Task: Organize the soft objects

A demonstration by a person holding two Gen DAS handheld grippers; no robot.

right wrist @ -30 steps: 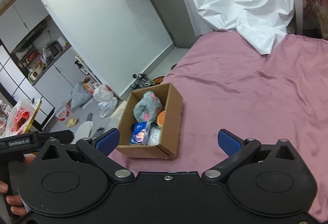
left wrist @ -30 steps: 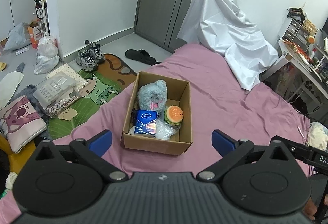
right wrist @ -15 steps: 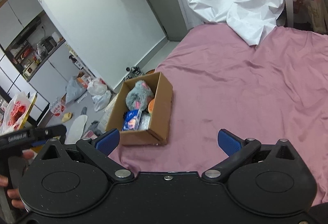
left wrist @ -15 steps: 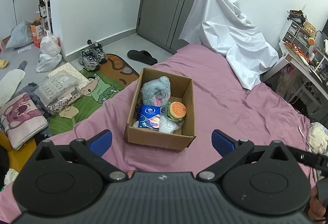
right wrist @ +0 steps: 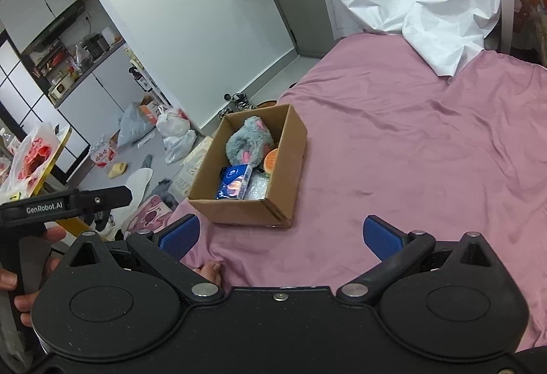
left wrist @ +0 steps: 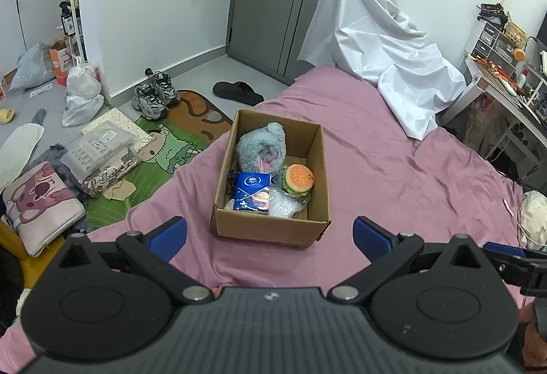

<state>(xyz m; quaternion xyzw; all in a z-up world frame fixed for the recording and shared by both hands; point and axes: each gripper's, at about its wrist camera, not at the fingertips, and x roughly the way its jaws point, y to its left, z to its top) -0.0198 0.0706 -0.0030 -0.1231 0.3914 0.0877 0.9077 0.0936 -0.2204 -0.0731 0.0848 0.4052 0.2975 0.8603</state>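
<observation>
A cardboard box (left wrist: 266,227) stands on the pink bed near its left edge; it also shows in the right wrist view (right wrist: 287,168). Inside lie a grey plush toy (left wrist: 261,148), a burger plush (left wrist: 298,178), a blue tissue pack (left wrist: 252,192) and a clear plastic bag (left wrist: 283,204). My left gripper (left wrist: 270,235) is open and empty, held back from the box's near wall. My right gripper (right wrist: 279,233) is open and empty, near the box's near right corner. The left gripper's body (right wrist: 65,203) shows at the left of the right wrist view.
A white sheet (left wrist: 383,49) covers something at the bed's far end. The floor on the left holds a cartoon rug (left wrist: 164,148), sneakers (left wrist: 154,95), a slipper (left wrist: 239,92), bags and a pink cushion (left wrist: 37,203). A cluttered desk (left wrist: 506,79) stands right.
Both grippers have pulled back and risen from the box, so it sits farther off in both views. Both stay open and empty. The box's contents have not moved.
</observation>
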